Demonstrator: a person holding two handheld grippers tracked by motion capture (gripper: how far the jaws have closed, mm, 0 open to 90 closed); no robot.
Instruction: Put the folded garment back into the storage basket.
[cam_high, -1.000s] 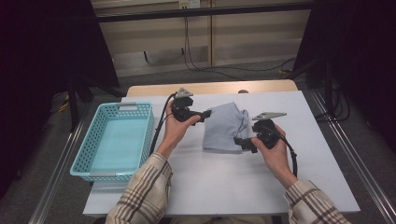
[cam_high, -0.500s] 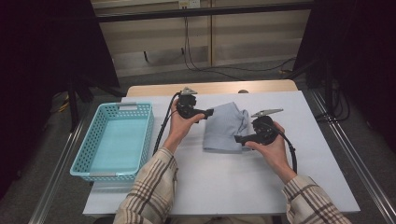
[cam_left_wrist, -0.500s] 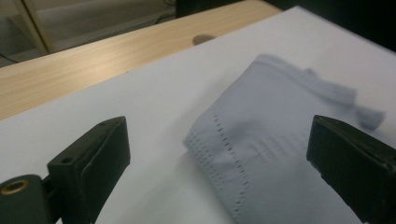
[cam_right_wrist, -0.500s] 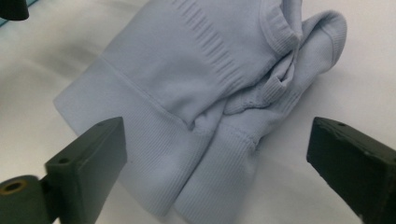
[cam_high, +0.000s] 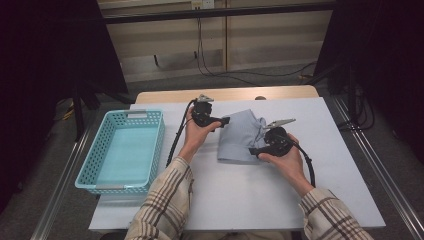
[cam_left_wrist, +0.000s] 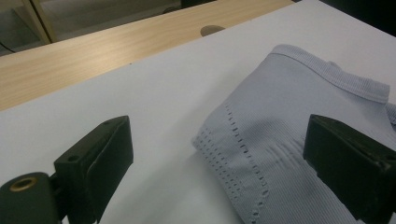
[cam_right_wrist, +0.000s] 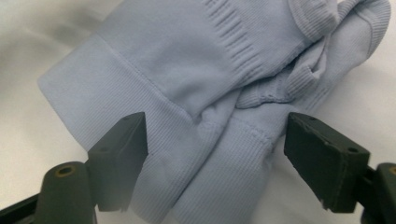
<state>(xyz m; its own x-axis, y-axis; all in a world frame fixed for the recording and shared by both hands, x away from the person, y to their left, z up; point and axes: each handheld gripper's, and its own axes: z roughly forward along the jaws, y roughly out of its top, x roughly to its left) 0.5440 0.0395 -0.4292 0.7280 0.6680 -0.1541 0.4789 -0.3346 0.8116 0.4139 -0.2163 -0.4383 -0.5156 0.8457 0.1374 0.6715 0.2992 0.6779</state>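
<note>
- Nearest the person, the right gripper (cam_high: 256, 149) is sitting at the near right edge of the garment (cam_high: 240, 137), a folded pale blue knit piece lying on the white table (cam_high: 300, 200) just right of the basket (cam_high: 100, 170).
- In the right gripper view its jaws are straddling the ribbed hem (cam_right_wrist: 219, 186) where several layers are bunching; they have just been closing, with the cloth between them, but the pads are not yet pressing on it, so this gripper is standing open.
- The garment is looking light, soft and floppy: it will likely sag and unfold when lifted, and a single thin layer could slip from the pads.
- The thick ribbed hem is probably the best place to take hold, since the doubled fabric is giving the jaws something firm to pinch.
- Farther from the person, the left gripper (cam_high: 226, 120) is hovering at the far left corner of the garment, on the side facing the basket.
- In the left gripper view its jaws are spread wide, one over bare table and one over the cloth by the line of small holes (cam_left_wrist: 236, 154); nothing is being gripped.
- That corner is looking like a fair second hold, so both ends can be carried together.
- Beyond the garment, the table's wooden edge (cam_left_wrist: 116, 46) is running across the far side.
</note>
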